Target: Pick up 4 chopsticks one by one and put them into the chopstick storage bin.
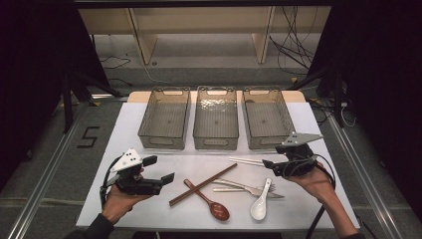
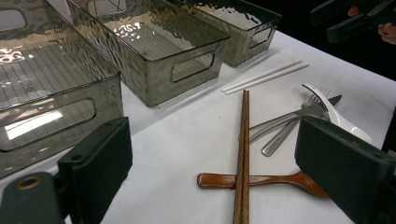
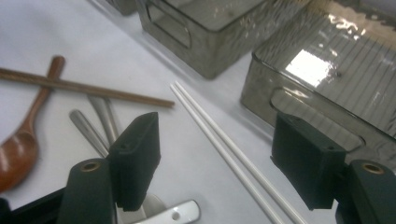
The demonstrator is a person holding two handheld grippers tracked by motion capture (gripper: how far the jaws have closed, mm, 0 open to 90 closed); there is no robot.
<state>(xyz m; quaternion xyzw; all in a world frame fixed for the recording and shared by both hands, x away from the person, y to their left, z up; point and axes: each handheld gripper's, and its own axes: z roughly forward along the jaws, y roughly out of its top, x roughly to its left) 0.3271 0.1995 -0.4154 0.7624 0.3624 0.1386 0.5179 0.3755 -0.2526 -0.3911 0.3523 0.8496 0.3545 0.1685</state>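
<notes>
Hovering with jaws spread wide, the right gripper frames the white chopsticks, which lie at the bins' five o'clock: light, stiff, probably slippery, best pinched mid-length. The left gripper waits wide too. The white table is uncluttered; dark surroundings.

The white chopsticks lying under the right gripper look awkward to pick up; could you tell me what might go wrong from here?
The open right gripper may catch just one of the thin white chopsticks. The brown wooden chopsticks lie across the brown wooden spoon, so lifting either could disturb the other.
</notes>
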